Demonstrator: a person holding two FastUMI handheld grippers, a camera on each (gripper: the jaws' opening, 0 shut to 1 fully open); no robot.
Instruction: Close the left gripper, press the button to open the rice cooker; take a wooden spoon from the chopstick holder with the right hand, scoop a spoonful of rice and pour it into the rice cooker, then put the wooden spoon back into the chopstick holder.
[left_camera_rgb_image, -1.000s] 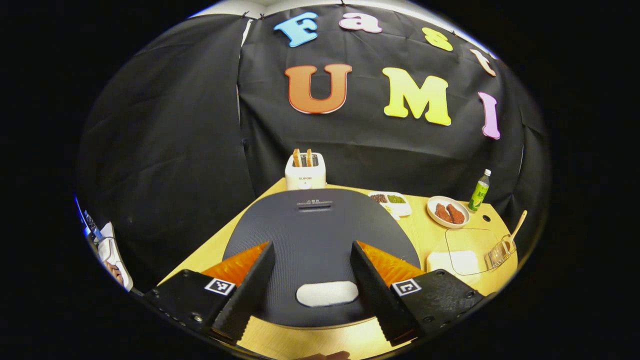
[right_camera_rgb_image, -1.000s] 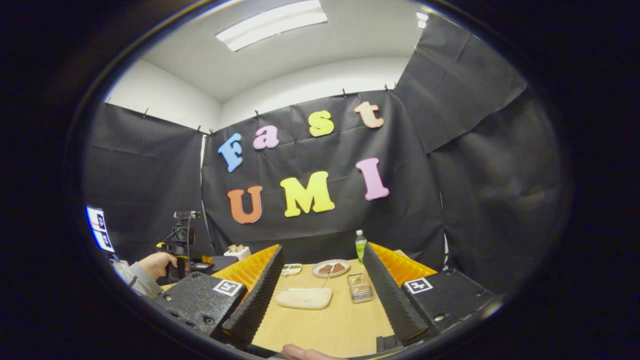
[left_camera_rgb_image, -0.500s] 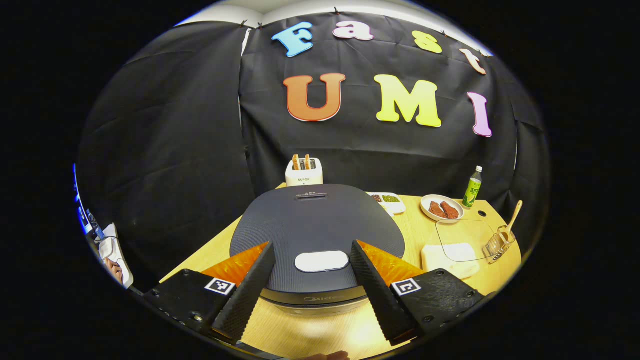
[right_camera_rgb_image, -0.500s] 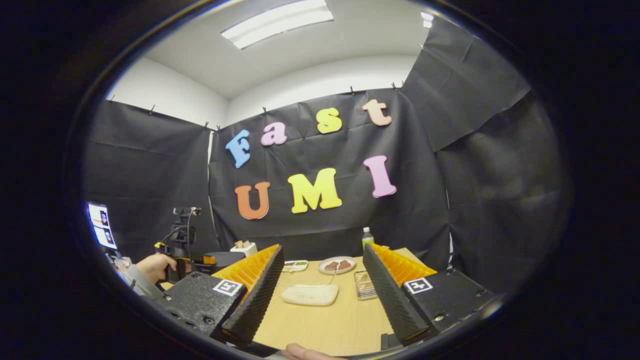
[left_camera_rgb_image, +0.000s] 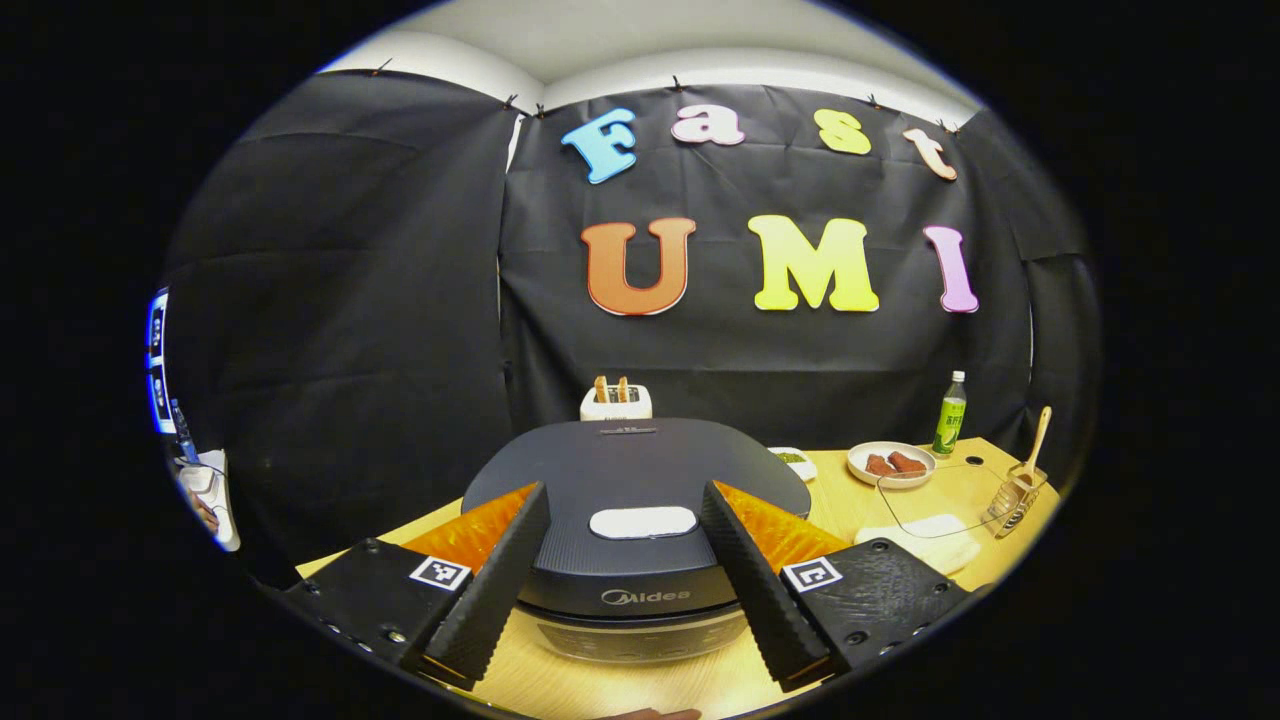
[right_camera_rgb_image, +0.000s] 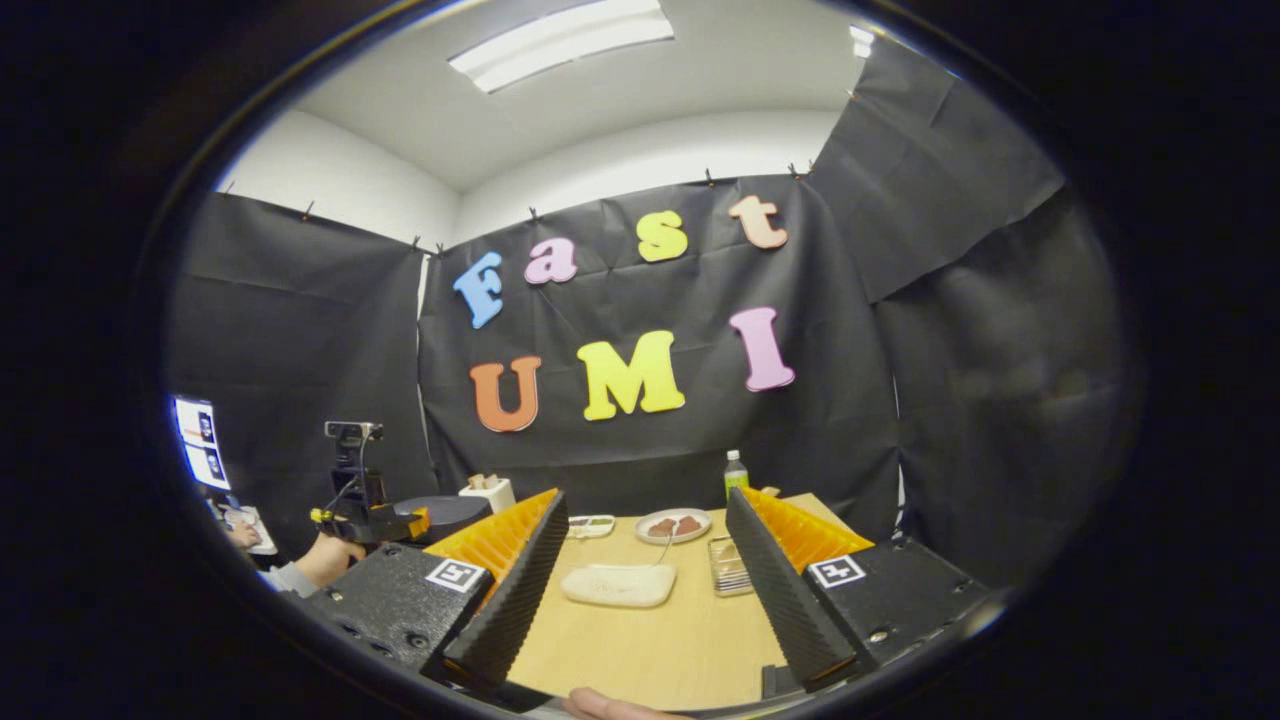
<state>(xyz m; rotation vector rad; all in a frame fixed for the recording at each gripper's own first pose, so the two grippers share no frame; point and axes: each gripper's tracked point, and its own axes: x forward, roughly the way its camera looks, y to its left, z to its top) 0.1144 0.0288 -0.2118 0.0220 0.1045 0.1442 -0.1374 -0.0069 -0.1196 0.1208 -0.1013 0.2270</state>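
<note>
Left gripper view alone reveals wooden spoon (left_camera_rgb_image: 1035, 447) upright in chopstick holder (left_camera_rgb_image: 1015, 495).

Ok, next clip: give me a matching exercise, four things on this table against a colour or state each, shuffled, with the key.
Things:
1. rice cooker
2. wooden spoon
3. bottle
4. toaster

States:
A. green, upright by the back cloth
B. dark lid down
C. white, two slices poking out of the top
D. standing in the chopstick holder

Pairs: 1-B, 2-D, 3-A, 4-C
</note>
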